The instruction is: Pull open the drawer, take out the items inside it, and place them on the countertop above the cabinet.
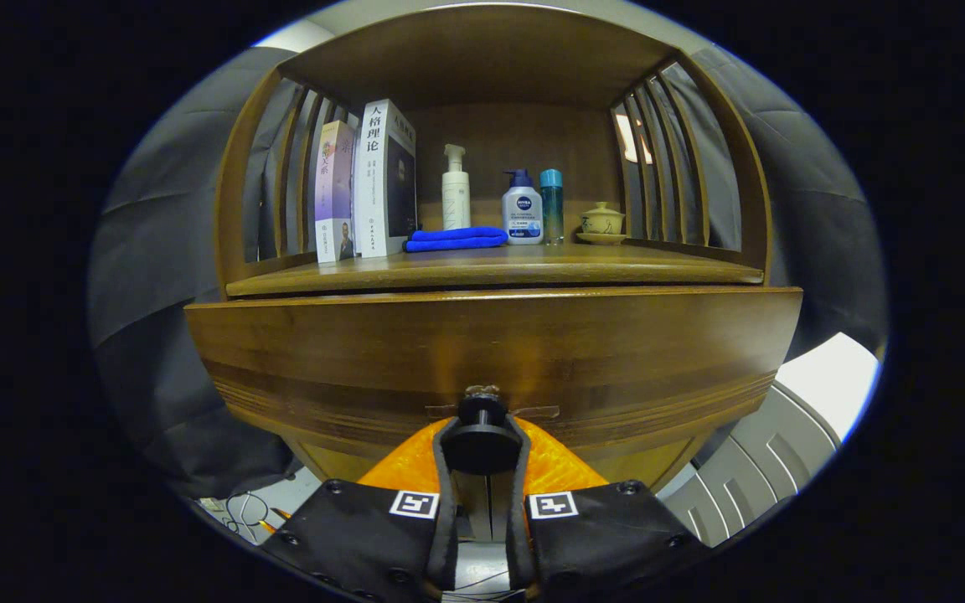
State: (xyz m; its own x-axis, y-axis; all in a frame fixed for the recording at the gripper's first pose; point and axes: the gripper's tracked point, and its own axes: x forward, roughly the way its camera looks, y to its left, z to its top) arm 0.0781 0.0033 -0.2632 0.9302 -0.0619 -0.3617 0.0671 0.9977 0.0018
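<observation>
The drawer (pixel 491 352) front spans the cabinet, its dark knob (pixel 482 440) pinched between the two fingers of the gripper (pixel 482 448), which is closed on it. On the countertop (pixel 491 270) above stand two books (pixel 369 180), three bottles (pixel 523 209), one folded blue cloth (pixel 457 239) and one lidded teacup (pixel 601 222).

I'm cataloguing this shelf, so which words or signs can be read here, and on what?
"人格理论": front of the tall white book.
Purple book beside it: title too blurred to read.
Blue-capped pump bottle: the fine print on its label is too small to read.
Gripper, fingers clamped on the drawer knob: two square coded markers, no words.
</observation>
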